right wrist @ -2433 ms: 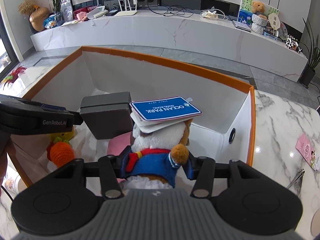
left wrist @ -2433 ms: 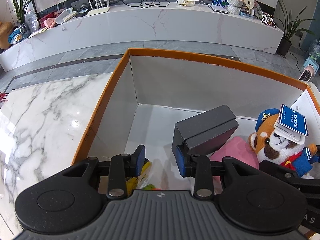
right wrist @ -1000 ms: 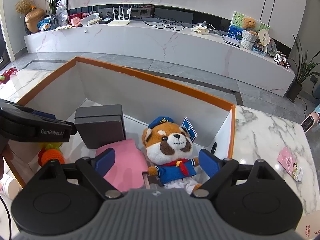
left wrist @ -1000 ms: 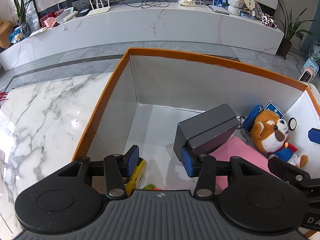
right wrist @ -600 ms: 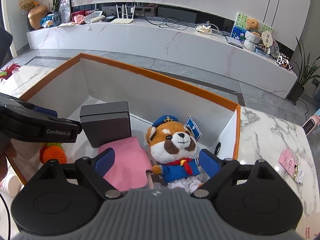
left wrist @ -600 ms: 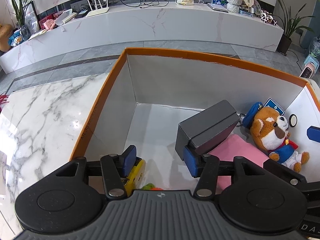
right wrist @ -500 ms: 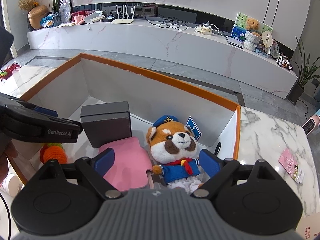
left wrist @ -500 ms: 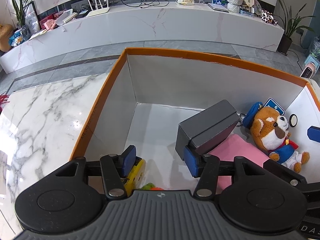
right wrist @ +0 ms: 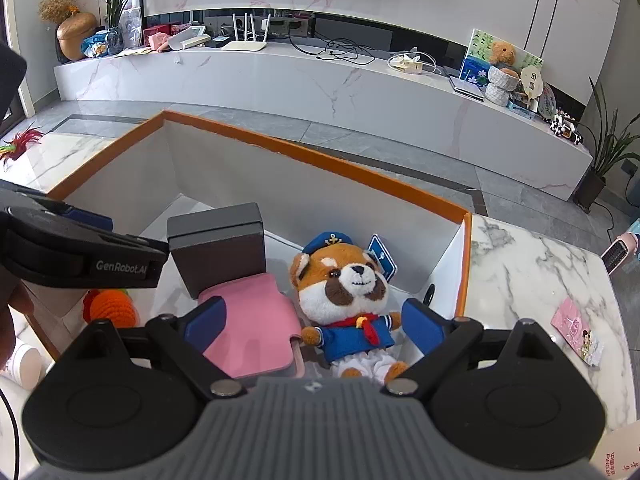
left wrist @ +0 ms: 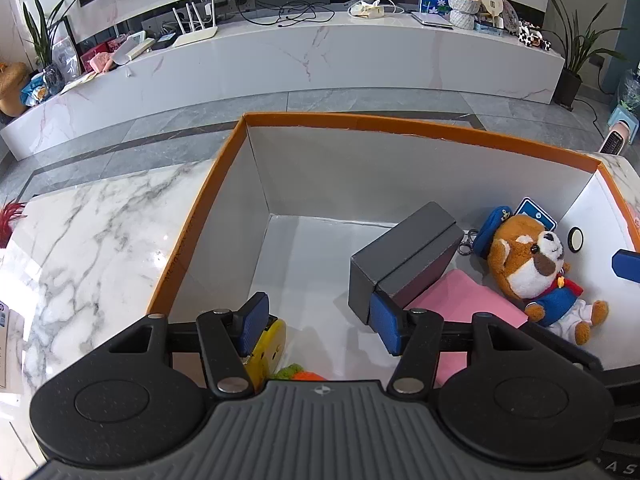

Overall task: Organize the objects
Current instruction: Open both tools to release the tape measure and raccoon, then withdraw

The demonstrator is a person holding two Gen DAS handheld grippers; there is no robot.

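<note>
An orange-rimmed white box (left wrist: pixel 400 124) (right wrist: pixel 320 156) stands on the marble table. Inside lie a plush red panda in a sailor suit (right wrist: pixel 348 292) (left wrist: pixel 532 264), a dark grey box (left wrist: pixel 404 260) (right wrist: pixel 218 244), a pink case (right wrist: pixel 252 324) (left wrist: pixel 464 300), an orange knitted toy (right wrist: pixel 114 308) (left wrist: pixel 304 374) and a yellow toy (left wrist: pixel 268 344). My right gripper (right wrist: pixel 316 324) is open and empty just above the panda's legs. My left gripper (left wrist: pixel 320 322) is open and empty over the box's near left part.
A pink card (right wrist: pixel 576 330) lies on the marble right of the box. A red feather toy (right wrist: pixel 18 146) lies at the far left. A small heater (left wrist: pixel 618 136) stands on the floor at the right. A long white cabinet (left wrist: pixel 304 60) runs behind.
My right gripper has let go of the plush panda, opened and drawn back up; the panda now lies in the box. Both views have risen slightly.
</note>
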